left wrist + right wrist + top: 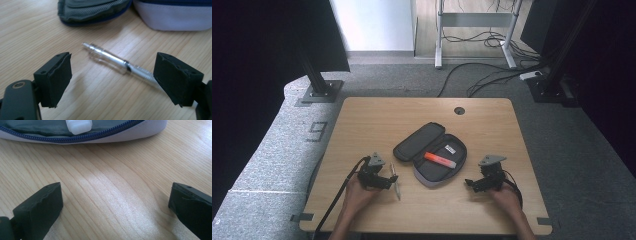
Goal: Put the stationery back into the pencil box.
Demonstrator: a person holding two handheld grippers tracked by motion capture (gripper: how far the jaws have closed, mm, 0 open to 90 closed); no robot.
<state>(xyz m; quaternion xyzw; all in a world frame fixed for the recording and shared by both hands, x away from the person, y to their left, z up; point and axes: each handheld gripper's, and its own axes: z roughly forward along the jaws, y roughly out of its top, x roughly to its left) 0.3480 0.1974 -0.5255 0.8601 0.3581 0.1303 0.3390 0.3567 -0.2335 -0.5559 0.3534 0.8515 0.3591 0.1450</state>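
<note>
Left gripper (388, 183): nearest the person, low over the wooden table (362, 125); jaws spread wide with nothing between the pads, aimed at the pen.
Clear pen (117, 64): lies flat on the table just ahead of the left gripper's jaws, at a slant across the gap, one end running toward the right-hand jaw; apart from the case.
Right gripper (473, 184): at the person's right, jaws also wide apart and empty, pointing at the near rim of the case.
Pencil case (432, 150): unzipped and lying open mid-table, beyond both grippers; grey lining, blue zip.
Orange marker (440, 160): rests inside the near half of the case.
White label (450, 148): a small white patch in the case beside the marker; too small to read.
Risk, grip: the pen is thin, smooth and round, so jaws closing off-centre could roll or flick it away.
Risk, angle: it sits skewed to the jaws; a pinch near one end would likely let it pivot and droop.
Risk, table: coming down too low would scrape the pads on the wood.
</note>
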